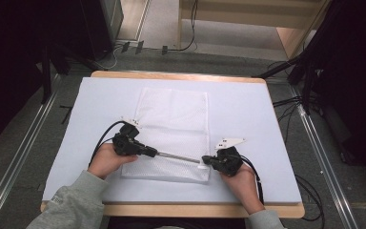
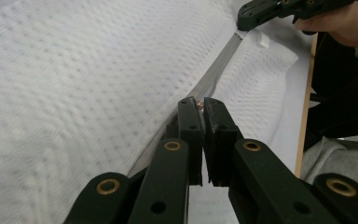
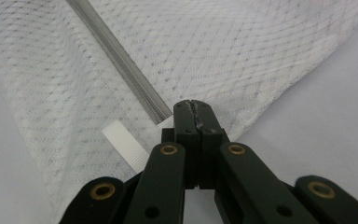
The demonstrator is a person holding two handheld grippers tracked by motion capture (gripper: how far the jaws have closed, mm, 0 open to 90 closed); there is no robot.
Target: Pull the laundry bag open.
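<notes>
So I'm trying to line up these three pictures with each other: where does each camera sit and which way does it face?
High view: above the person's side, looking forward and down on the table; both forearms enter from the bottom, left gripper and right gripper on the white mesh bag.
Left gripper view: on that gripper, looking along its jaws at the grey zipper; the other hand shows top right.
Right gripper view: along its shut jaws at the bag's corner.
Shared: both gripper views show the zipper and mesh.
</notes>
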